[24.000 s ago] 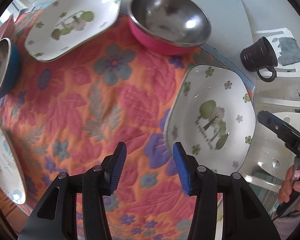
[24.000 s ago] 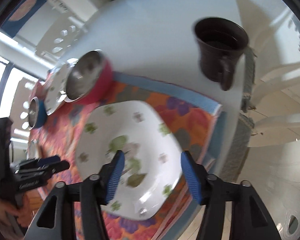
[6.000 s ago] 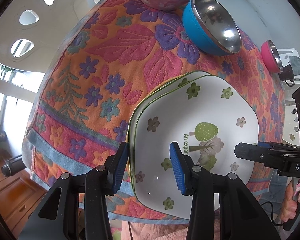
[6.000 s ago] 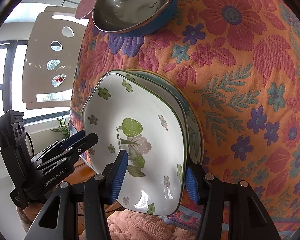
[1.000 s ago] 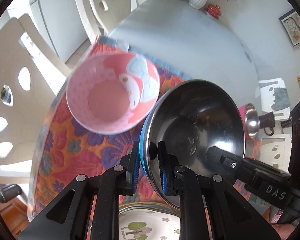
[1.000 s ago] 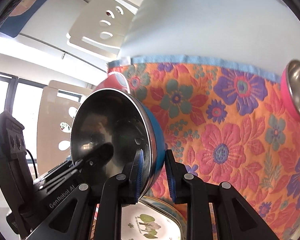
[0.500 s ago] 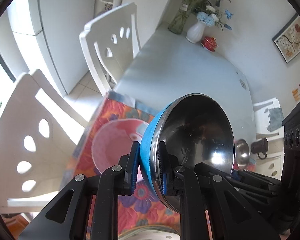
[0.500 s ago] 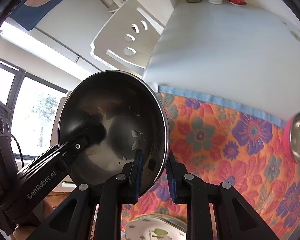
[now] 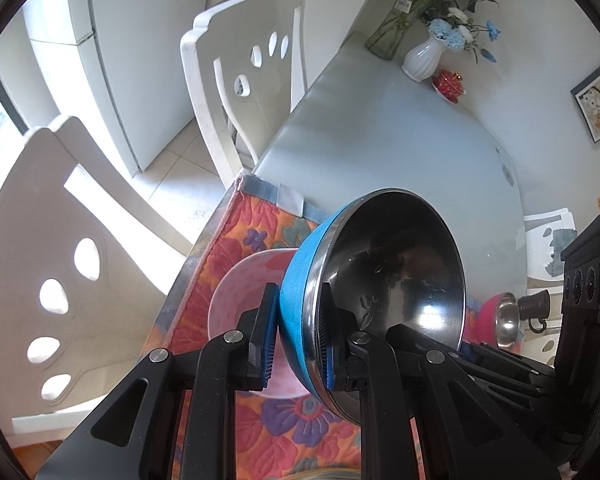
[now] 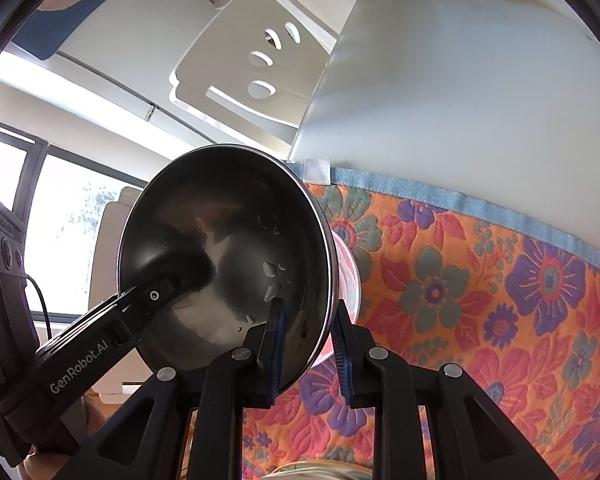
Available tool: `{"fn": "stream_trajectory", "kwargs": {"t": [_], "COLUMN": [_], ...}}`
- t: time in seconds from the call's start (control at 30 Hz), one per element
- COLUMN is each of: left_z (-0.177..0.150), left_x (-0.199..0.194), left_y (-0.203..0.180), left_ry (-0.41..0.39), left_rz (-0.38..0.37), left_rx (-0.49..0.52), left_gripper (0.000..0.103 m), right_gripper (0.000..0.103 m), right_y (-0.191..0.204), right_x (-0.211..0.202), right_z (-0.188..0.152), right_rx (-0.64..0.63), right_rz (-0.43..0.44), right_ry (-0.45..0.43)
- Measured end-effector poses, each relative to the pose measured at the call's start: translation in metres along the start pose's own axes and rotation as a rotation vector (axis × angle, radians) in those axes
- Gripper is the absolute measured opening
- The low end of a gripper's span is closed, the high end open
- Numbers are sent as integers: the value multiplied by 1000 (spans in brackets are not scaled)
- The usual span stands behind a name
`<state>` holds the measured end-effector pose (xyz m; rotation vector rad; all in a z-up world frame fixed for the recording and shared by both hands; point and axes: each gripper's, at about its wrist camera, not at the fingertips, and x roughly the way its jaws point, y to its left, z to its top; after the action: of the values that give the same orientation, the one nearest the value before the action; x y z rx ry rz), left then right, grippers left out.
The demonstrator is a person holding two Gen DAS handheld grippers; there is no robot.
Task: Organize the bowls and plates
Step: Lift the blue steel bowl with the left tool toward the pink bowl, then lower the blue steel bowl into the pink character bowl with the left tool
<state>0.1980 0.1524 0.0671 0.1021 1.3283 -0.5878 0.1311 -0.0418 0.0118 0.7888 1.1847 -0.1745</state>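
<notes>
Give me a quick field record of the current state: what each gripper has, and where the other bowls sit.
left gripper: shut on the blue steel bowl's rim, one finger inside, one outside
right gripper: shut on the opposite rim of the same bowl
blue steel bowl: lifted, tilted steeply, empty
pink bowl: on the floral cloth, directly behind and below the held bowl
floral cloth: covers the near table end
red steel bowl: far right on the cloth
dark mug: beyond the red bowl
</notes>
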Motion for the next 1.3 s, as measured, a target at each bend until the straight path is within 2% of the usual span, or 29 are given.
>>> {"fn": "stream_trajectory", "kwargs": {"t": [0.47,0.93,1.3], "left_z": [0,-16,-22], "left_x": [44,54,56], "left_y": [13,34,43], "left_ry": [73,125,141], "left_rz": [22,63,67], "left_rx": [-8,-8,-16], "left_gripper": [14,14,17], "right_gripper": [24,24,24], "right_y": [-19,-1,2], "right_x": [43,69,69], "right_z": [11,7,6], "right_rx": [54,46,49], "right_rz": [9,18,14], "right_ry": [78,138,140]}}
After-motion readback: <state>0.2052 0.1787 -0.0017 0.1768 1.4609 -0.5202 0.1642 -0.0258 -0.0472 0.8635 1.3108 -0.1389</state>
